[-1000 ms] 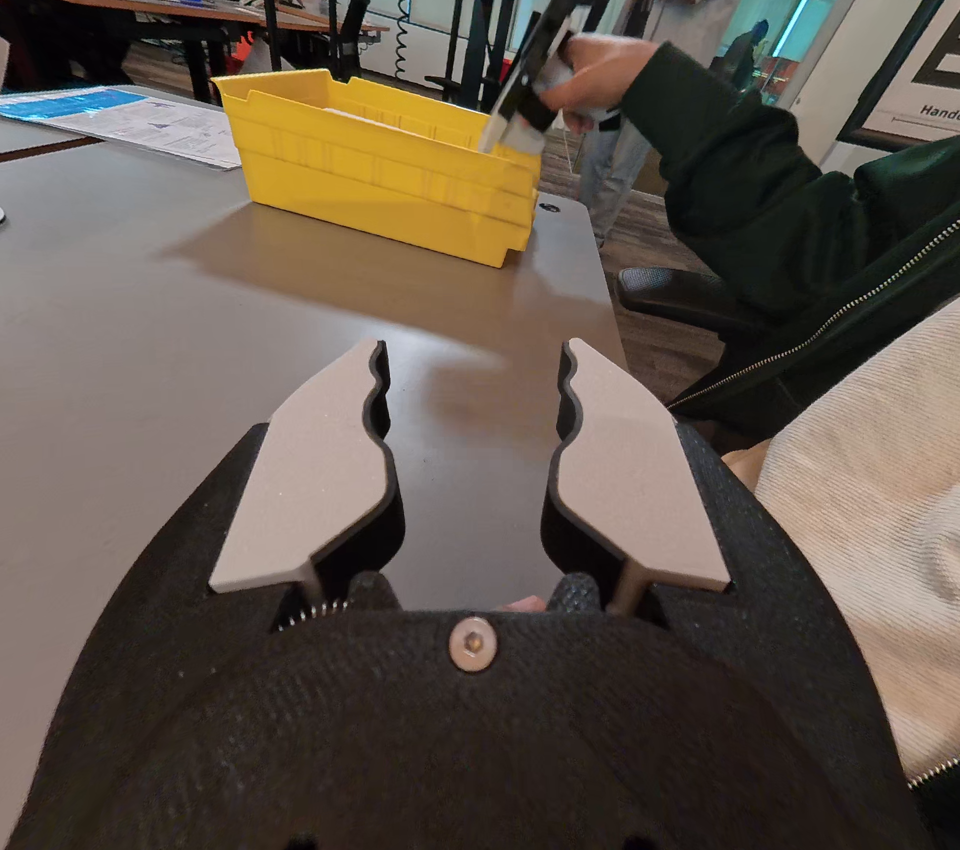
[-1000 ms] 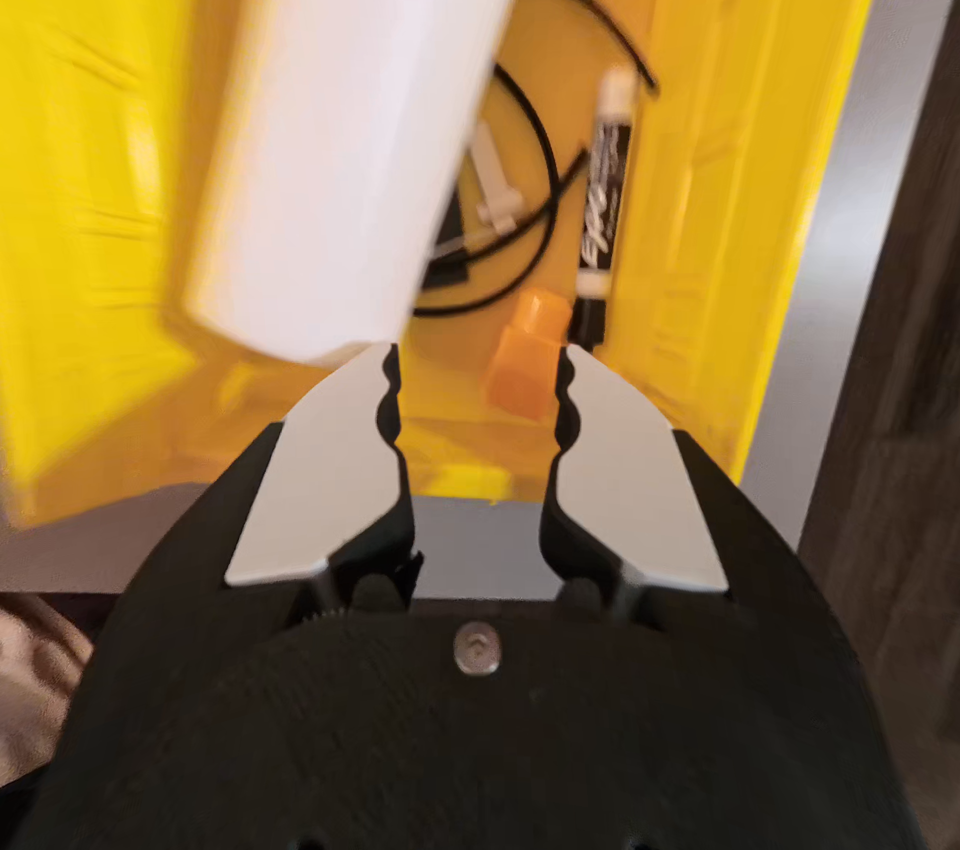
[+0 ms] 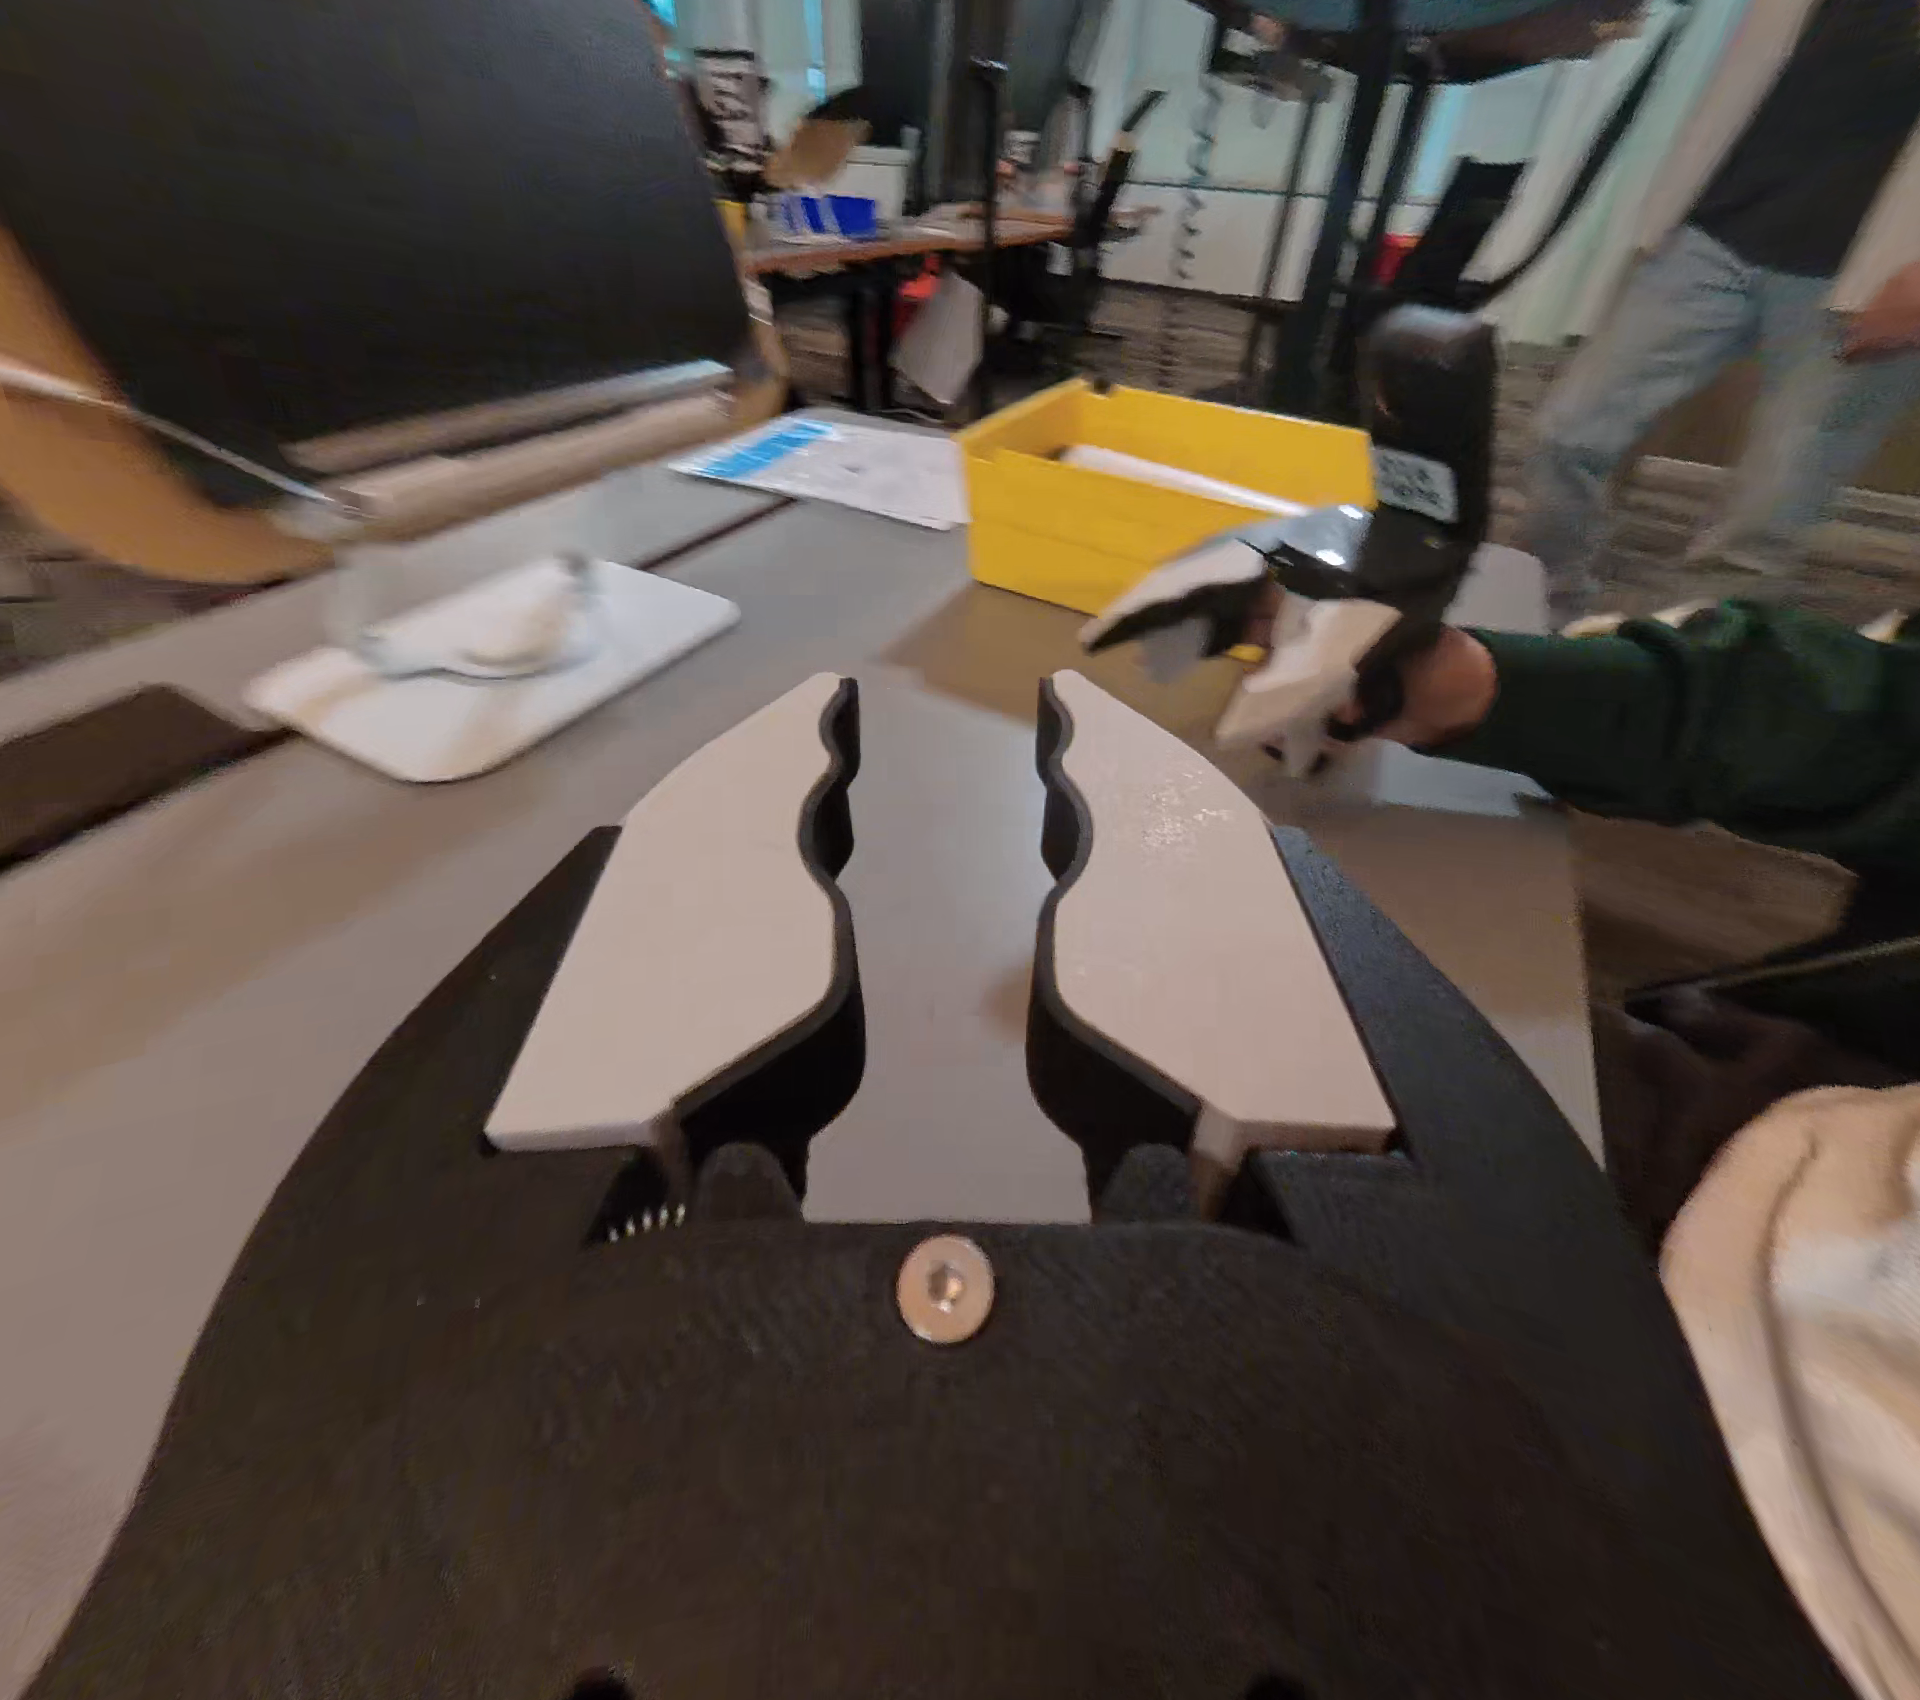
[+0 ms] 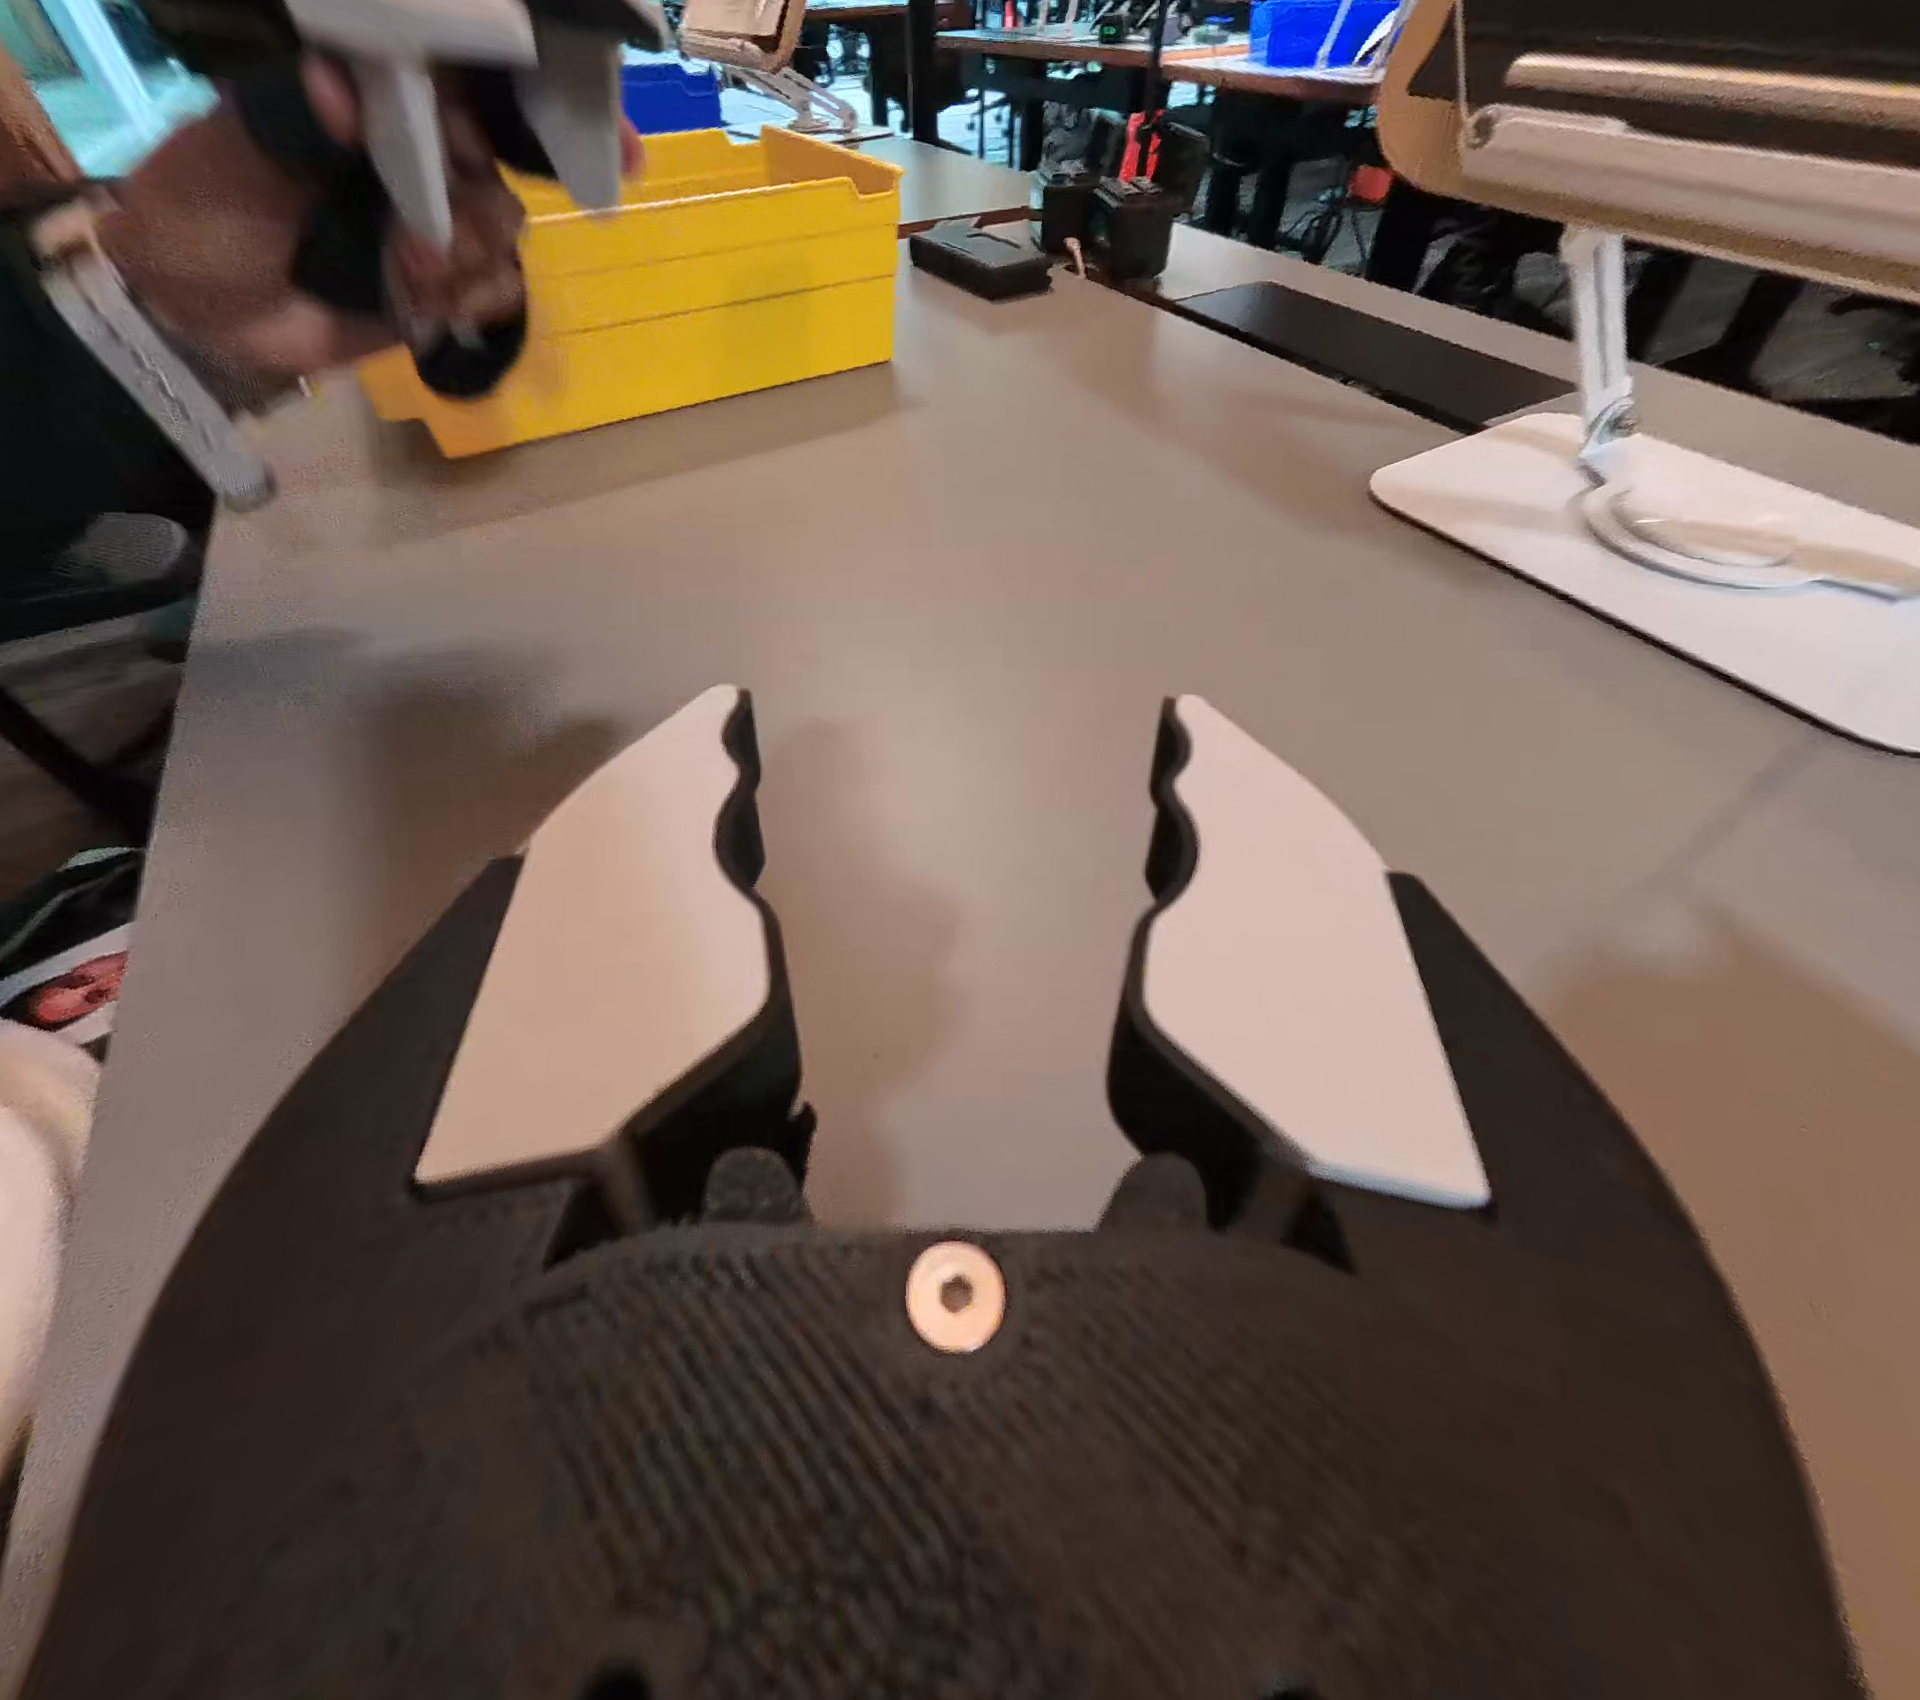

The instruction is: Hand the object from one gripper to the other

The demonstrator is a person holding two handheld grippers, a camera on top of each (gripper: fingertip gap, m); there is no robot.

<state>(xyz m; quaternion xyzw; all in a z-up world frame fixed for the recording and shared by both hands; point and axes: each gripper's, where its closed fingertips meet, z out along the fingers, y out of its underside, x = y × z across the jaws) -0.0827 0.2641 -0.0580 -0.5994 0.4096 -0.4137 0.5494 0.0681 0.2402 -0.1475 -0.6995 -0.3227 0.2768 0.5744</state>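
Grey desk surface (image 4: 987, 570) in an open office lies under both tools. Left gripper (image 3: 948, 694) hovers over it with its jaws apart and nothing between them. Right gripper (image 4: 954, 705) likewise hangs spread wide and empty. Ahead of each stands the yellow bin (image 3: 1049, 497), with a white roll (image 3: 1164, 471) lying inside. A monitor's white base plate (image 4: 1704, 611) sits right of the right gripper.

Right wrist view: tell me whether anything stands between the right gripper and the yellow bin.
Nothing rests on the table between the right gripper and the yellow bin. Only the left gripper, open, hangs before the bin's left end in this view.
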